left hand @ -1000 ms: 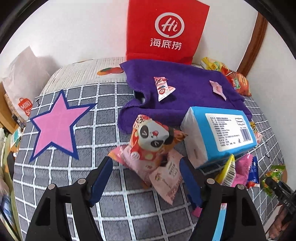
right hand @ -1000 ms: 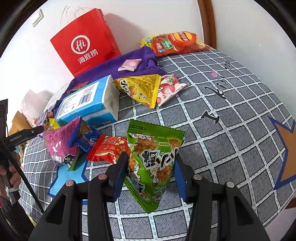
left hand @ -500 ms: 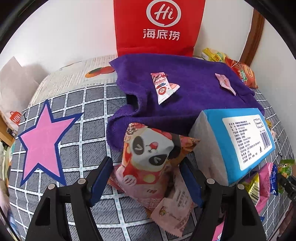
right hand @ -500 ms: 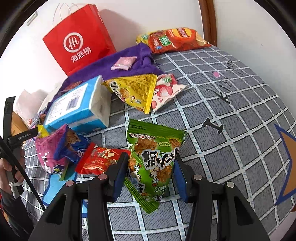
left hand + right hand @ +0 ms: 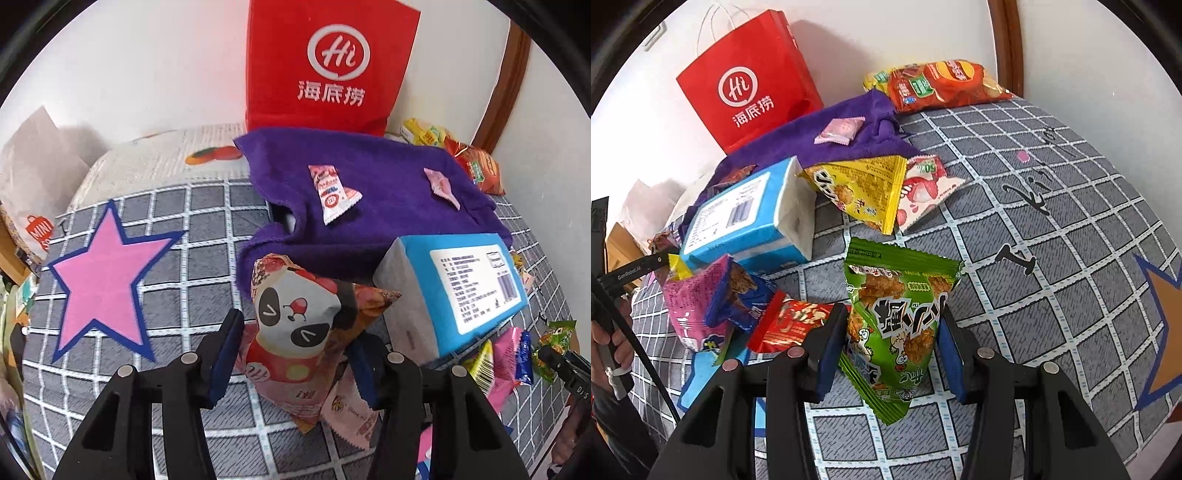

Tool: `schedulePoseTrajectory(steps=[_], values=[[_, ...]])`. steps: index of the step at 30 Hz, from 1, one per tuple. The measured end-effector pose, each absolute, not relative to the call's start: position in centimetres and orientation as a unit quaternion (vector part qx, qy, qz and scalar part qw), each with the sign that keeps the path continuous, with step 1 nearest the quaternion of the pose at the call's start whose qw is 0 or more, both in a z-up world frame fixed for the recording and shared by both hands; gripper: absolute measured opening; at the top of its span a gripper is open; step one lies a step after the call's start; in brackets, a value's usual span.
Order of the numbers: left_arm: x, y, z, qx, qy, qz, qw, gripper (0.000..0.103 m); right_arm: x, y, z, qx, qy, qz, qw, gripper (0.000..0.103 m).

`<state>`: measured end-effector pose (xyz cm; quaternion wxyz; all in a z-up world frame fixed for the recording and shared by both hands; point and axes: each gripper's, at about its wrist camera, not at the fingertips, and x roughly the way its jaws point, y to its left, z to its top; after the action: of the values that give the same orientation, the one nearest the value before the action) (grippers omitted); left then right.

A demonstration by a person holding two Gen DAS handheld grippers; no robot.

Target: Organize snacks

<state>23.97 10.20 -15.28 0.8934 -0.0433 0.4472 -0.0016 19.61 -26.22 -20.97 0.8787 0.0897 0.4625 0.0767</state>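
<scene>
Left tongs (image 5: 295, 354) have just been closing on our panda bag (image 5: 295, 325); right tongs (image 5: 892, 350) clamp the green bag (image 5: 897, 321) — both light, puffy, crinkly, best pinched mid-body.

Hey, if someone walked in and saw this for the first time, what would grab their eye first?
Probably the bright red paper bag with its white Hi logo, standing against the wall behind the purple towel. Next, the two packets up close: the panda snack bag between the closing jaws of the left gripper, and the green snack bag clamped in the right gripper. The big pink star on the grey checked cover also pops.
</scene>
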Motion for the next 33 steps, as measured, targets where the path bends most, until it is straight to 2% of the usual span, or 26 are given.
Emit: schedulePoseTrajectory(steps=[18, 33], values=[[18.8, 9.6, -8.5, -0.062, 0.386, -0.015, 0.920, 0.052, 16.9, -25.7, -13.6, 0.072, 0.405, 0.086, 0.907, 0.048], [18.8, 9.4, -3.8, -0.080, 0.354, -0.020, 0.932, 0.052, 19.2, -24.1, -7.3, 0.054, 0.358, 0.107, 0.926, 0.048]])
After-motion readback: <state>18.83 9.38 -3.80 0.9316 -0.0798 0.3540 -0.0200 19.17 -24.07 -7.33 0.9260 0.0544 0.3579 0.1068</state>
